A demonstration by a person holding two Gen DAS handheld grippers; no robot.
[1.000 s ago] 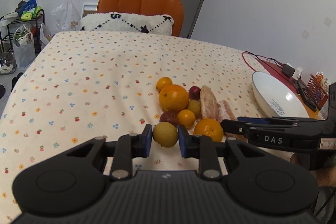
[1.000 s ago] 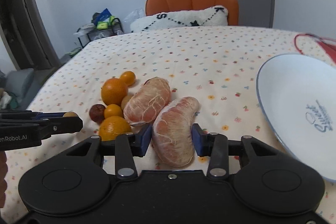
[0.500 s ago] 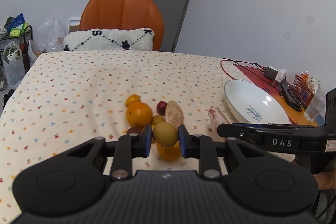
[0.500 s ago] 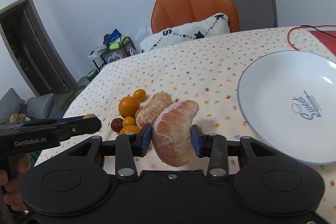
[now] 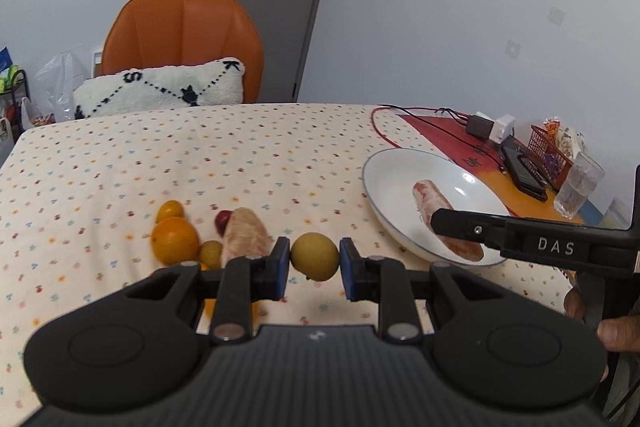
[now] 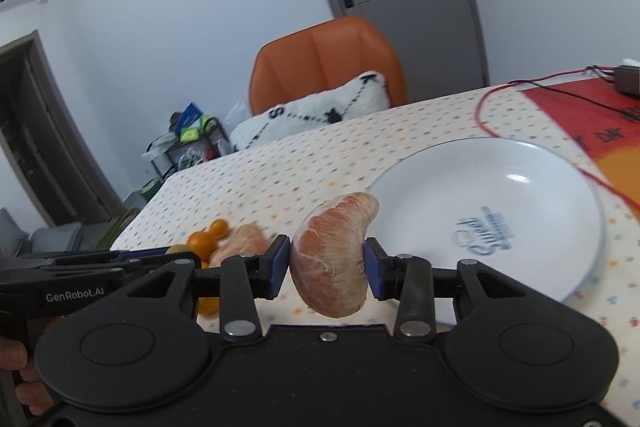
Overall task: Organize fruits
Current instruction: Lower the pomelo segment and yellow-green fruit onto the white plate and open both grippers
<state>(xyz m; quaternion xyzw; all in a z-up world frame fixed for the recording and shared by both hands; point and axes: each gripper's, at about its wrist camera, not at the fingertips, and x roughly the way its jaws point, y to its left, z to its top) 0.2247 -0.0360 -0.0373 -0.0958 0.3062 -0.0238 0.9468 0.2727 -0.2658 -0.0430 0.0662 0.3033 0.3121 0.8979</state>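
Observation:
My left gripper (image 5: 314, 263) is shut on a round yellow-green fruit (image 5: 314, 255) and holds it above the dotted tablecloth, left of the white plate (image 5: 394, 183). My right gripper (image 6: 326, 265) is shut on a peeled pomelo segment (image 6: 334, 255), lifted over the near left rim of the plate (image 6: 520, 195). In the left wrist view that segment (image 5: 430, 195) hangs over the plate, partly behind the right gripper's finger (image 5: 472, 229). A second pomelo segment (image 5: 244, 237), a big orange (image 5: 175, 241), small oranges (image 5: 170, 211) and a dark red fruit (image 5: 222, 221) lie on the cloth.
An orange chair (image 5: 182, 47) with a white cushion (image 5: 160, 91) stands at the table's far edge. A red cable (image 5: 384, 135), chargers (image 5: 490, 127), a phone (image 5: 524, 175), a small basket (image 5: 552, 155) and a glass (image 5: 576, 189) sit beyond the plate on the right.
Both grippers have risen off the cloth with their fruit and moved right toward the plate. The pomelo segment now hangs over the plate's rim.

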